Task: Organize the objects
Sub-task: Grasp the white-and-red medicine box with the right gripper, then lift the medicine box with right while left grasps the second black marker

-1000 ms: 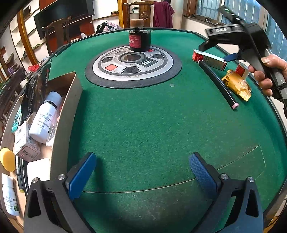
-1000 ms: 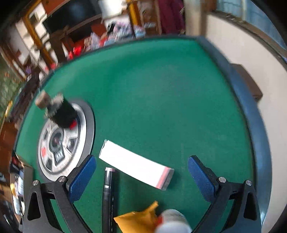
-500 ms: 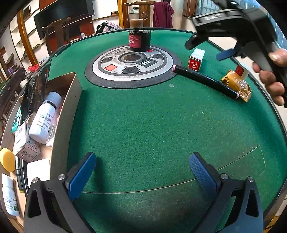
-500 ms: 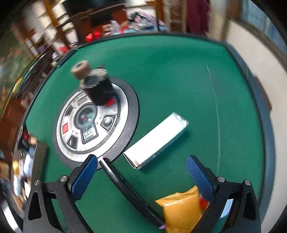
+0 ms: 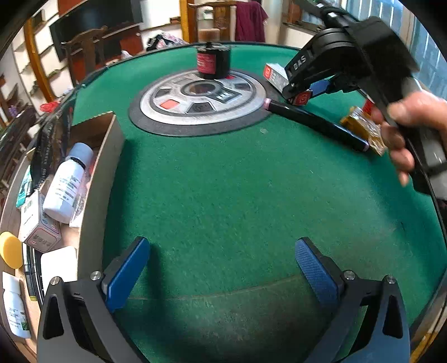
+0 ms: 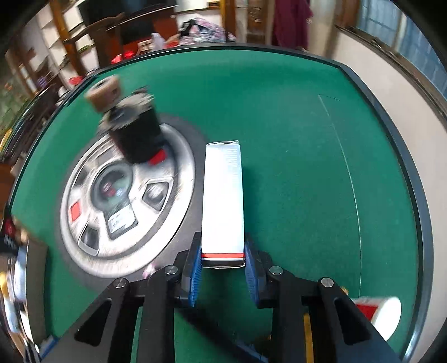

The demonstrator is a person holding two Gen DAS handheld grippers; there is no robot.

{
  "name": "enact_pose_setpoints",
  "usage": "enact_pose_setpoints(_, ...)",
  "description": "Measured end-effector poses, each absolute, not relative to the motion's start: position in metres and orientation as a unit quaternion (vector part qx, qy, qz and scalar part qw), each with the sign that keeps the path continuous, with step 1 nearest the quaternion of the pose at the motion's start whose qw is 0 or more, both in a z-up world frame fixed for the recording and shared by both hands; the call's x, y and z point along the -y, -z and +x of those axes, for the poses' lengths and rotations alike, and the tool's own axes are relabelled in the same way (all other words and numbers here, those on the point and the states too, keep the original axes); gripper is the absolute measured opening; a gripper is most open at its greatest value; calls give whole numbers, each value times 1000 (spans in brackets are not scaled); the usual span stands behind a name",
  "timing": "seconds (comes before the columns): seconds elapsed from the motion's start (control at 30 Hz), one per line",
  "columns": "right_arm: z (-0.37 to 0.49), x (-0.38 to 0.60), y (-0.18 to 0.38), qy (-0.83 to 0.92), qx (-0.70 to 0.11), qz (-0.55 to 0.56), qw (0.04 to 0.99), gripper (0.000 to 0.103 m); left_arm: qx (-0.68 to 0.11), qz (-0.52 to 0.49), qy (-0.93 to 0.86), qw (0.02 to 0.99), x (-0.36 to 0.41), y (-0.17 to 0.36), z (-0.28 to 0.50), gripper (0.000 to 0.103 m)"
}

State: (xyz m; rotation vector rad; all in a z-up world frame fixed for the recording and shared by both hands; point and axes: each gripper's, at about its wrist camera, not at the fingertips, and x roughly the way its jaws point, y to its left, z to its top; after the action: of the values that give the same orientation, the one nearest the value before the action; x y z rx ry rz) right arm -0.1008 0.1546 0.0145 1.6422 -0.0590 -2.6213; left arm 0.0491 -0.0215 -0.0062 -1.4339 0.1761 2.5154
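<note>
The table (image 5: 223,195) had a green felt top with a dark raised rim, and in its middle lay a round grey panel (image 5: 201,97) with buttons. A black cylinder (image 5: 212,62) with a red label stood on the far side of this panel. Around the table the room showed wooden shelves, a dark wooden chair (image 5: 83,53), a dark red cloth (image 5: 248,23) hanging at the back, and a window on the right.

One second before, the right gripper (image 6: 222,265) was wide open above the long white box (image 6: 223,201), which lay across the felt beside a black pen (image 5: 315,125). Since then its jaws had been closing, and now the blue pads pressed both sides of the box at its red-striped end. The box pointed away from the camera, just beside the panel's edge. In the left view a hand (image 5: 405,131) held this gripper by the handle. The pen had turned, so its pink end now touched the panel's rim. A yellow packet (image 5: 363,131) lay at the pen's other end.

The left gripper (image 5: 223,268) kept its place, jaws apart over bare felt, with nothing between them.

At the left edge stood a cardboard box (image 5: 103,156). Inside lay a white bottle (image 5: 68,181), a small carton (image 5: 39,226) and a yellow round thing (image 5: 9,250).
</note>
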Motion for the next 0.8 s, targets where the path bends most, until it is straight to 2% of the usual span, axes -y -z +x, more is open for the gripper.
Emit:
enact_pose_setpoints(0.13,-55,-169,-42,883,49,466,34,29,-13,-483,-858,173,27,-13,50,103)
enact_pose_setpoints(0.3,-5,-222,-83,917,135,374,40,30,-41,-439,-875,201,2,-44,31,103)
enact_pose_setpoints(0.4,8,-252,-89,928,173,330,24,30,-103,-393,-873,269,-37,-58,16,103)
enact_pose_setpoints(0.47,8,-269,-89,924,204,323,28,30,-180,-383,-849,316,-71,-57,5,103)
enact_pose_setpoints(0.53,8,-283,-84,919,223,325,30,30,-260,-380,-821,338,-100,-52,-6,101)
enact_pose_setpoints(0.63,8,-293,-78,914,237,326,32,30,-340,-377,-789,347,-123,-45,-18,97)
enact_pose_setpoints(0.8,1,-296,-69,907,256,331,42,31,-361,-406,-756,365,-143,-27,-49,97)
